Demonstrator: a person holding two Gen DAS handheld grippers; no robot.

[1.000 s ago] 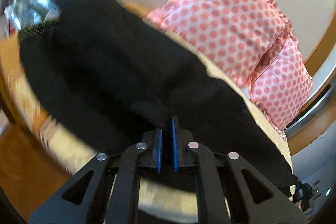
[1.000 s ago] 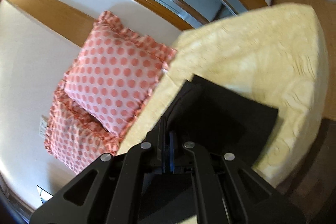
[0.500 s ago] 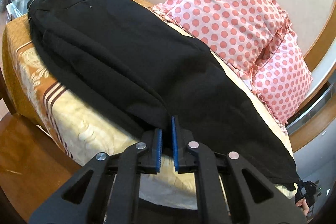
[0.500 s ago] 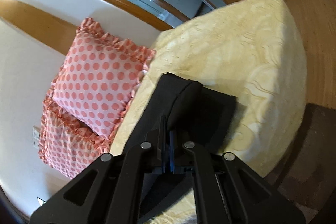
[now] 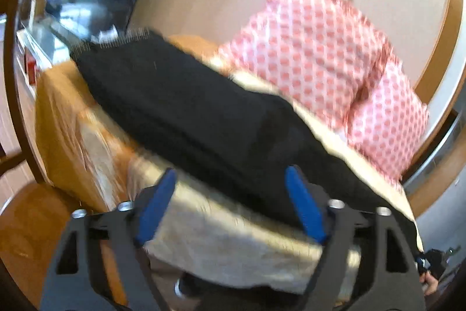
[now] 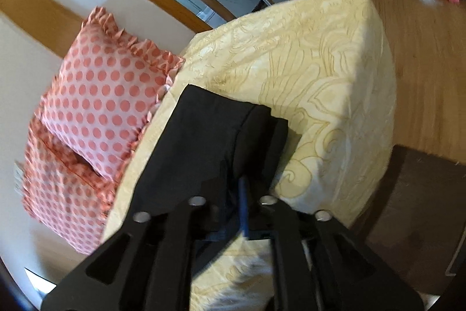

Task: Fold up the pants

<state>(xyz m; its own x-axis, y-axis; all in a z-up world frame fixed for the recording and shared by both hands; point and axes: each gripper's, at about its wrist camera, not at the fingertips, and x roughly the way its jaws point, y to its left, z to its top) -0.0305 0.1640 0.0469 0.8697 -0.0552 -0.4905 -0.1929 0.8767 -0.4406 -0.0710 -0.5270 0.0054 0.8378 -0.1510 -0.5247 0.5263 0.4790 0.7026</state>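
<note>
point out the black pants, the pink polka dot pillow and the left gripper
black pants [image 5: 186, 107], left wrist view, mid leg fabric
pink polka dot pillow [image 6: 107, 95], right wrist view, pillow face
left gripper [image 5: 230, 206], left wrist view, between open fingertips

Matte black left gripper [image 5: 231, 203] and right gripper [image 6: 233, 203]: angular linkage arms with triangular cutouts, silver round screws, blue fingertip pads [image 5: 304, 206].

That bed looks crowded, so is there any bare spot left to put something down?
Bare bedspread lies past the folded end of the black pants, toward the bed's far corner. It is crowded where the polka-dot pillows border the pants.
</note>
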